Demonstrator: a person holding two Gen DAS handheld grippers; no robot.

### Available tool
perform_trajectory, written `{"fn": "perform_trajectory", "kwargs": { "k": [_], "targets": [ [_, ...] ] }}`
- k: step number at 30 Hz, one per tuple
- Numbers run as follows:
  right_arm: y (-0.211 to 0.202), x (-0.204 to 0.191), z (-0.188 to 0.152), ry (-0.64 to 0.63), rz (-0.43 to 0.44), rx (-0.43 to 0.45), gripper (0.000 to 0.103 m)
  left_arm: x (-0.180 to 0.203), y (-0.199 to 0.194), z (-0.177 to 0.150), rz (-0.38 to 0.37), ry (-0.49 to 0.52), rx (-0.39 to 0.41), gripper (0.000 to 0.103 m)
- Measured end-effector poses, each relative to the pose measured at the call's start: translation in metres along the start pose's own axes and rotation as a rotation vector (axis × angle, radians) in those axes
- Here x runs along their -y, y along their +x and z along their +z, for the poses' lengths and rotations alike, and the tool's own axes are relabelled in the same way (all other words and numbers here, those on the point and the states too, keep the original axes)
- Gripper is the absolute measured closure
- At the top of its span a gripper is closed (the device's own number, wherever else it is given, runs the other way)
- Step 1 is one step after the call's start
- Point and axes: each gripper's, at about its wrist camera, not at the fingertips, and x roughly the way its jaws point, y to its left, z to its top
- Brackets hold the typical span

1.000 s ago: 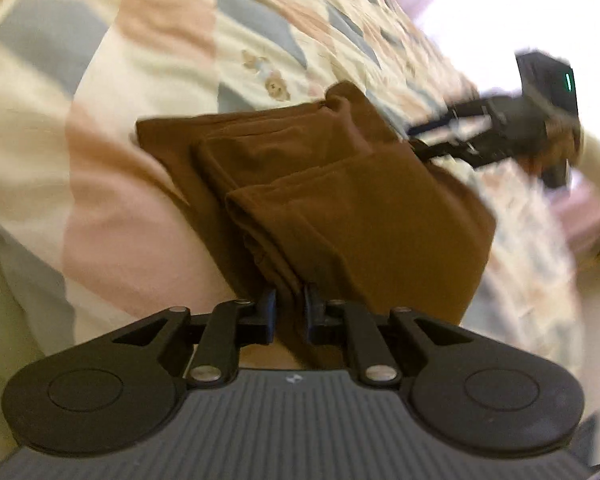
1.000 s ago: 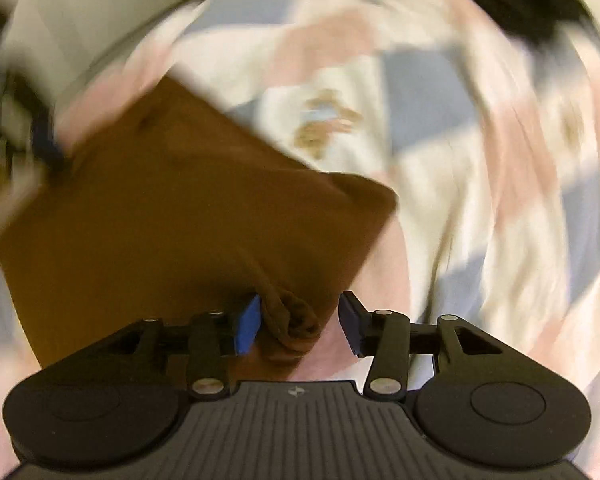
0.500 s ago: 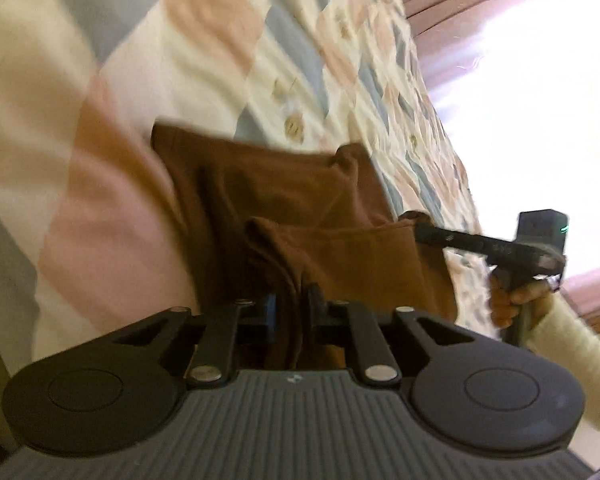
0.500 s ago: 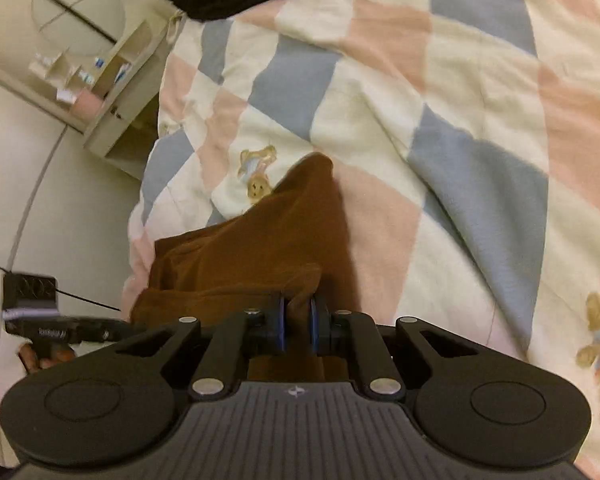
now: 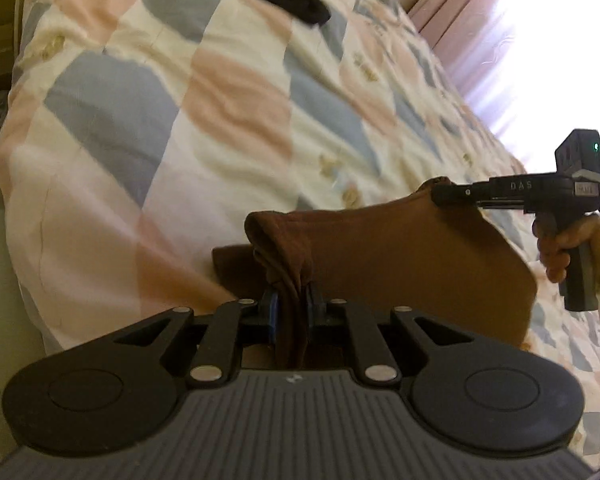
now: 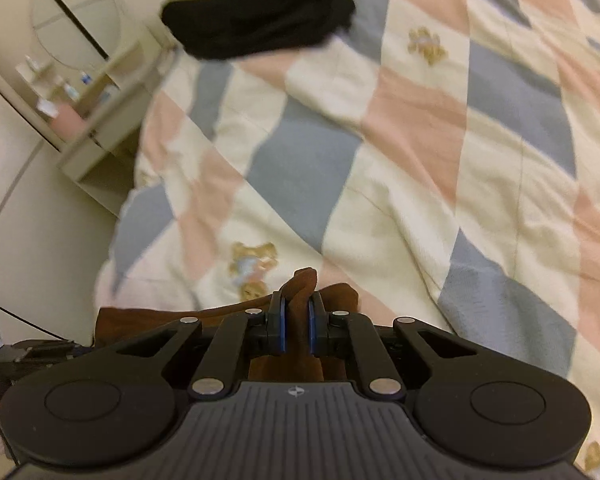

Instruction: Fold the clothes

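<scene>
- Brown garment (image 5: 400, 256): folded, lying on the bed near the quilt's near edge; one bunched end is lifted toward the left gripper, the far corner toward the right gripper.
- Left gripper (image 5: 291, 312): jaws drawn nearly together, clamped on a thick bunched fold of the brown garment; cloth fills the gap between the blue pads and rises above them in a rounded hump.
- Right gripper (image 6: 296, 322): jaws have just been closing and now pinch a narrow ridge of the same garment; a peak of brown cloth sticks up past the fingertips. In the left wrist view the right gripper (image 5: 440, 194) reaches in from the right edge, its tip on the garment's far corner.
- A hand (image 5: 560, 246) grips the right gripper's handle; a pale sleeve cuff shows at the frame edge.
- Between the two grip points the cloth hangs as a broad, smooth brown panel, its lower layers resting on the quilt.
- Patchwork quilt (image 6: 440, 128): cream, pink and blue-grey diamonds with small bear motifs; covers the bed.
- Black garment (image 6: 260, 12): heaped at the far end of the quilt, well apart from the brown one.
- Cream dressing unit with round mirror (image 6: 76, 20) beside the bed; small bottles on its shelf, too blurred to identify.
- Pink curtain (image 5: 460, 8) beside a bright window.
</scene>
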Motion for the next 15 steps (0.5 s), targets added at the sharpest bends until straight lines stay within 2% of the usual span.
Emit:
{"fn": "perform_trajectory", "kwargs": {
  "k": [4, 6, 7, 8, 10, 13, 15],
  "targets": [
    [0.017, 0.004, -0.003, 0.003, -0.04, -0.039, 0.09, -0.002, 0.009, 0.002, 0.017, 0.002, -0.017, 0.089],
    [0.024, 0.007, -0.006, 0.004, -0.065, -0.064, 0.082, -0.001, 0.004, 0.005, 0.035, 0.021, -0.03, 0.083],
    [0.019, 0.007, -0.006, 0.016, -0.083, -0.042, 0.071, 0.0, -0.001, 0.007, 0.039, 0.03, -0.032, 0.083],
    [0.013, 0.007, -0.005, 0.03, -0.101, -0.014, 0.053, 0.002, -0.007, 0.01, 0.055, 0.044, -0.026, 0.081],
    [-0.008, 0.005, -0.006, 0.047, -0.155, 0.074, 0.044, 0.007, -0.023, 0.017, 0.115, 0.089, 0.003, 0.086],
    [-0.06, -0.004, -0.019, 0.063, -0.268, 0.254, 0.044, 0.017, -0.043, 0.029, 0.158, 0.153, 0.04, 0.086],
    [-0.097, -0.006, -0.042, 0.114, -0.249, 0.345, 0.05, 0.031, -0.047, 0.035, 0.11, 0.191, 0.045, 0.086]
  ]
}}
